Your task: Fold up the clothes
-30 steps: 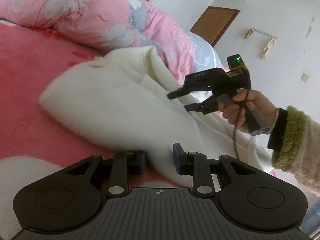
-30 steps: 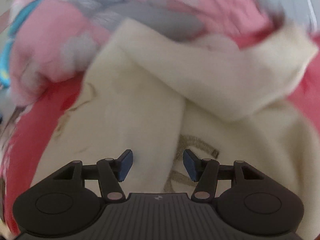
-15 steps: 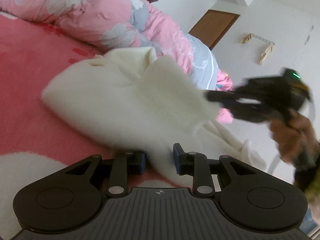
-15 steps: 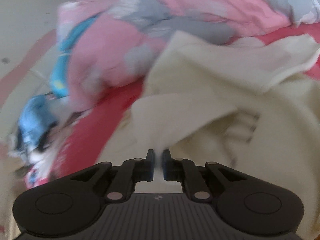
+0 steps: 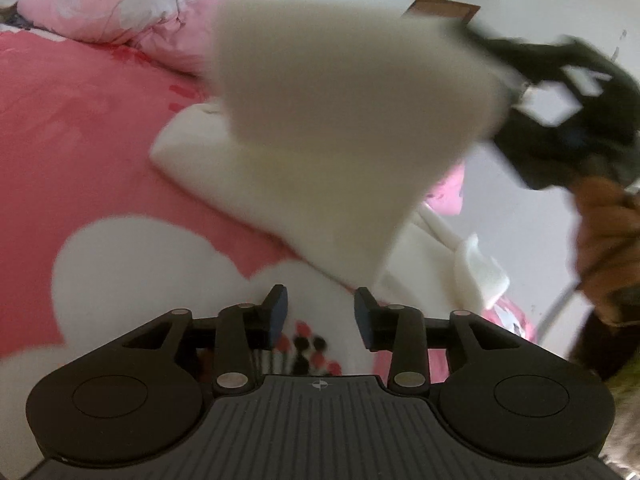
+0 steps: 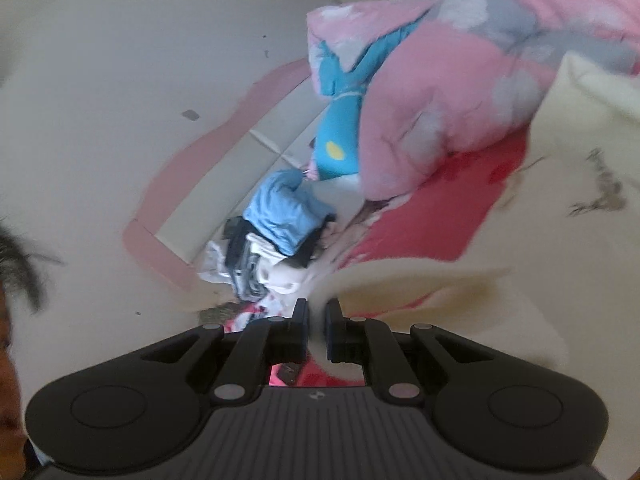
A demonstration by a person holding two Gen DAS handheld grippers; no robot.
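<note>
A cream fleece garment (image 5: 328,120) lies on the pink bed cover (image 5: 80,140), one large flap of it lifted into the air and blurred. My right gripper (image 5: 508,80) holds that flap up at the upper right, a person's hand (image 5: 604,232) behind it. In the right wrist view the right gripper (image 6: 317,316) is shut on a pinch of the cream fabric (image 6: 560,220), which trails off to the right. My left gripper (image 5: 320,312) sits just short of the garment's near edge. Its jaws are opening and hold nothing; only the bed cover's print shows between them.
A pink flowered duvet (image 5: 140,12) is bunched along the back of the bed. A heap of other clothes, blue and dark (image 6: 280,220), lies by the pink headboard (image 6: 168,208). A brown door (image 5: 444,8) stands in the white wall beyond.
The right gripper shut on the garment, then swung up and right, lifting a flap. The left gripper let go of the near edge, drew back, and its jaws widened.
</note>
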